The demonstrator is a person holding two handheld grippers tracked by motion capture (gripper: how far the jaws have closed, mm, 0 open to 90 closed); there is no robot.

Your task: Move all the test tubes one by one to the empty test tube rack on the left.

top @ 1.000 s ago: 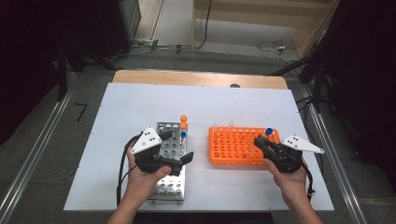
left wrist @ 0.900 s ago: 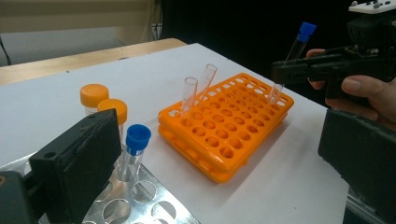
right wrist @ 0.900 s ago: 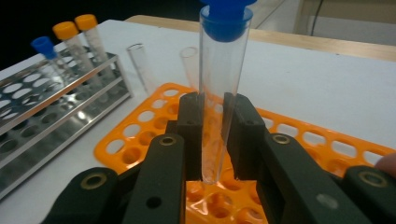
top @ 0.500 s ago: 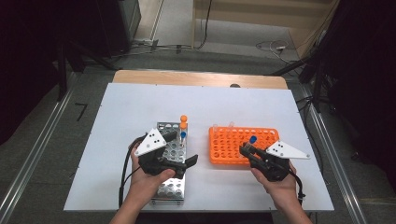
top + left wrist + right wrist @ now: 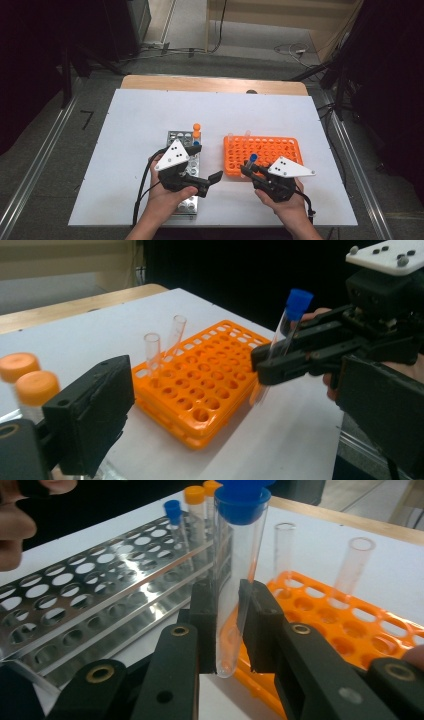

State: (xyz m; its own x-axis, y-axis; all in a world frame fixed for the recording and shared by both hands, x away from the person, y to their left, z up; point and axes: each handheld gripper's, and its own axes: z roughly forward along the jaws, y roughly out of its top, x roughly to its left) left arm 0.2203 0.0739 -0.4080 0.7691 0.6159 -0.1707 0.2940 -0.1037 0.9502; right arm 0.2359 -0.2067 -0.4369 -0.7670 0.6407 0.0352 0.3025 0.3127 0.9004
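While the right gripper (image 5: 248,170) stays clamped on a blue-capped test tube (image 5: 235,570), the tube sits upright between its jaws at the near left corner of the orange rack (image 5: 280,150), its bottom just beside the rack edge. The left gripper (image 5: 207,165) is spread wide with nothing between its jaws, which have just been closing slightly, over the metal rack (image 5: 176,136) holding orange-capped tubes (image 5: 196,131). Two uncapped tubes (image 5: 152,352) stand in the orange rack's far left corner.

Glossy metal rack (image 5: 75,600) — clear plastic tube (image 5: 235,570).
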